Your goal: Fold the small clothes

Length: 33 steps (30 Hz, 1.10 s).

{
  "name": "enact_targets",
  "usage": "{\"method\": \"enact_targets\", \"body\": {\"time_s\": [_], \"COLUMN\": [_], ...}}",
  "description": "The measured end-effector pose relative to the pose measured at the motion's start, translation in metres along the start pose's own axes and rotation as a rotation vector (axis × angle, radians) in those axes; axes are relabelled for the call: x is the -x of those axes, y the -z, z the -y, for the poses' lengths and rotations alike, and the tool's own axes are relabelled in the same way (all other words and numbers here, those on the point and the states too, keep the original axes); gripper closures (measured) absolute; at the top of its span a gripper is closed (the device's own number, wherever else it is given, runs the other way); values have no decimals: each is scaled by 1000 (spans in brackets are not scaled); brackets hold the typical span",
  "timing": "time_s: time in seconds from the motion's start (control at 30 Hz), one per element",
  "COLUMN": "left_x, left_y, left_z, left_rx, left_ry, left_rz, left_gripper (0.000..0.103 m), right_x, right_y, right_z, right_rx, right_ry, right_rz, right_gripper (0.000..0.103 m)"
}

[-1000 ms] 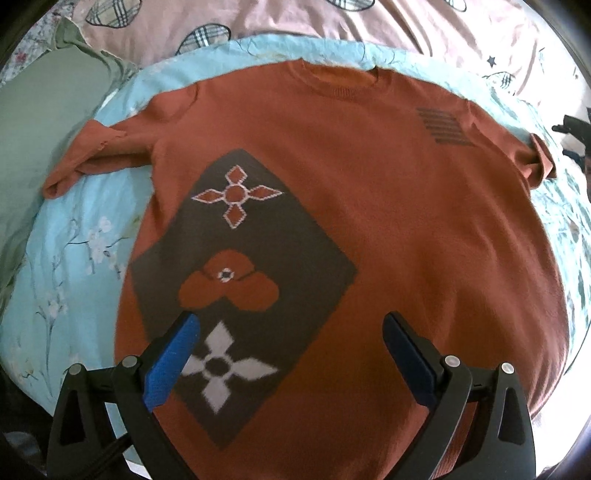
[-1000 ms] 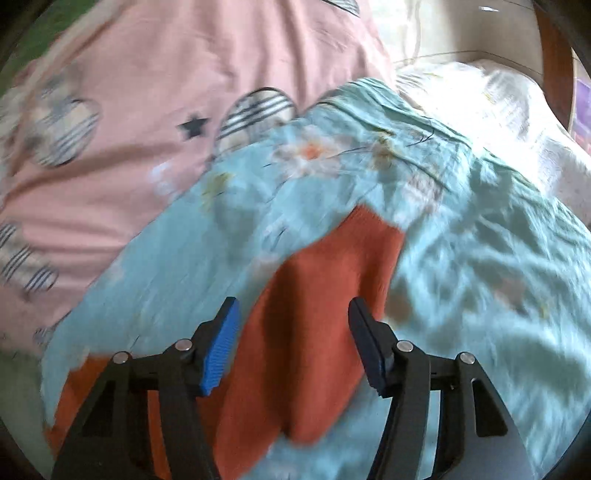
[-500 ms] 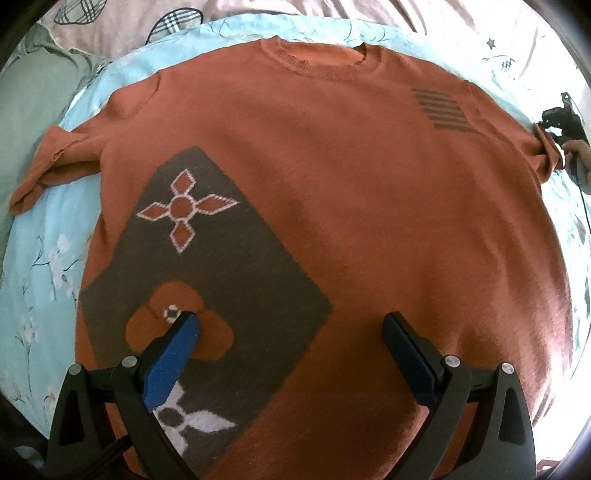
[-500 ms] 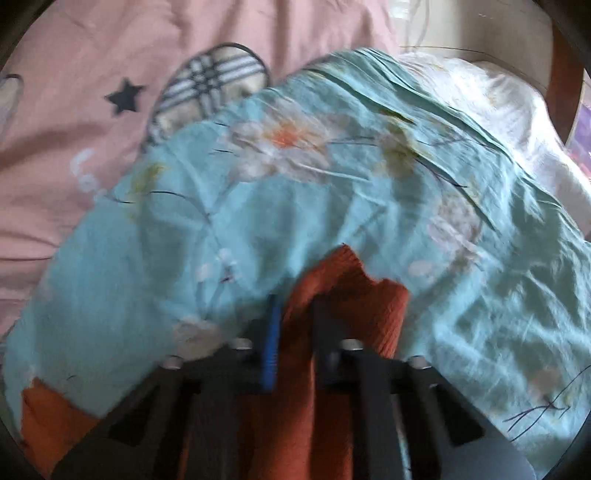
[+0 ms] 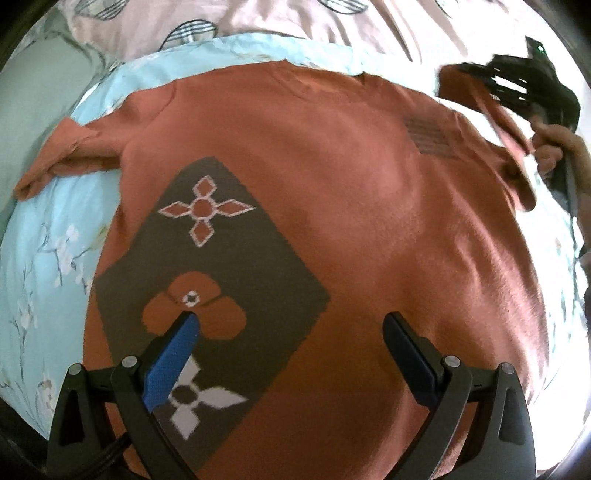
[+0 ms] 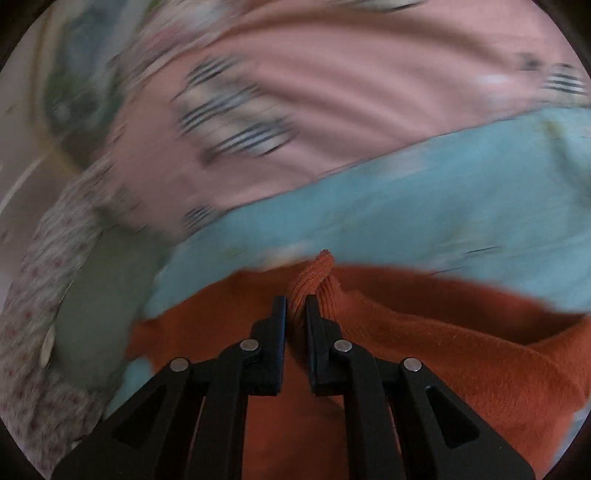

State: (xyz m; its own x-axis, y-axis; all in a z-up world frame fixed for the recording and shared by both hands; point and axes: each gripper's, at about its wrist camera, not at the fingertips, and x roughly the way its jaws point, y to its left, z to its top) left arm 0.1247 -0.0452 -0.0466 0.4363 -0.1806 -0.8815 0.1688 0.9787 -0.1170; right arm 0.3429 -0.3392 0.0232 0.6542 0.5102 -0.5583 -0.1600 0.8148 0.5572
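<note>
One rust-orange knit sweater (image 5: pixel 332 206) lies front-up under your left gripper (image 5: pixel 291 332), spread across a light-blue floral sheet (image 5: pixel 48 258), its neckline toward 12 o'clock. Your left gripper hangs over the lower front with its jaws spread wide and nothing between them; the blue pad (image 5: pixel 173 354) at 8 o'clock sits over the dark diamond panel (image 5: pixel 214 288), just below the orange flower, one of three flower motifs you can count there. The sweater's one flat sleeve (image 5: pixel 62 155) stretches out toward 10 o'clock. A pink bedcover (image 5: pixel 332 26) with striped patches lies beyond the sheet at 12 o'clock.

At 2 o'clock, your right hand (image 5: pixel 554 151) holds the right gripper (image 5: pixel 517 81), blurred, with the other sleeve lifted off the bed.

In the right wrist view, your right gripper (image 6: pixel 295 306) is clamped on that ribbed sleeve cuff (image 6: pixel 314 273), which pokes out past the tips toward 12 o'clock. The sweater body (image 6: pixel 461 350) spreads from 4 to 8 o'clock beneath. Background is motion-blurred.
</note>
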Motion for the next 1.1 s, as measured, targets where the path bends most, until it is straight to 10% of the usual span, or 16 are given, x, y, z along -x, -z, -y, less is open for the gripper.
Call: {"method": "enact_targets", "body": {"time_s": [0.3,0.43,0.93,0.97,1.03,1.1], "left_x": [15,10,-100,-105,-116,-124], "left_y": [-5,-23,-175,-180,-189,-191], "left_z": [-46,-69,-73,-73,-69,-67], "left_rx": [128,175,251,252,224,185], "left_ry": [78,117,391,393,392,374], "left_rz": [32,50,-9,-7,-5,-13], "left_gripper": [3,3,7,11,63,95], "right_x": [-119,-144,25,33,48,57], "right_y": [64,82,104,107,113,116], "right_z": [-100,-104,-38,-35,-29,-23], "right_rx": [77,36,-110,-115,-138,-163], "right_ry": [-165,-169,-26,-10,14,20], "right_rz": [-208,-292,-45,-32,-7,4], "right_gripper": [92,75,50,50,50,50]}}
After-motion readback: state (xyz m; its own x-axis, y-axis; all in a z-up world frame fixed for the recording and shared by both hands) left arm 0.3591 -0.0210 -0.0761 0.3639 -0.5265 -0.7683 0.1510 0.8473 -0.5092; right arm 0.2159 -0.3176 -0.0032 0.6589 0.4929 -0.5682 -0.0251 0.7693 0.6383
